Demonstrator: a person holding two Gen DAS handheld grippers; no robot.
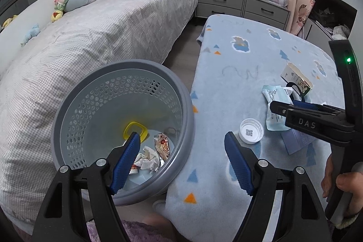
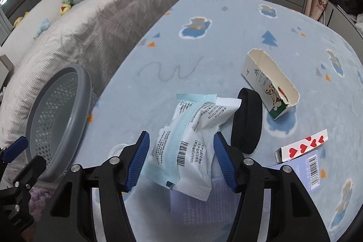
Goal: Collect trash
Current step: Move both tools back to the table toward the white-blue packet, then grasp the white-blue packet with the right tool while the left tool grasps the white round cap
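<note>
Right gripper (image 2: pixel 181 160) half-open astride white wrapper (image 2: pixel 188 146), untouched, lying six-to-twelve o'clock; left gripper (image 1: pixel 181 162) wide, empty.

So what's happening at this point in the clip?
A person is clearing litter off a blanket-covered table into a grey bin. The right gripper straddles a white-and-teal wrapper, jaws not yet clamped. The left gripper hangs open and empty by the bin's rim. A torn carton and bottle cap remain.
</note>
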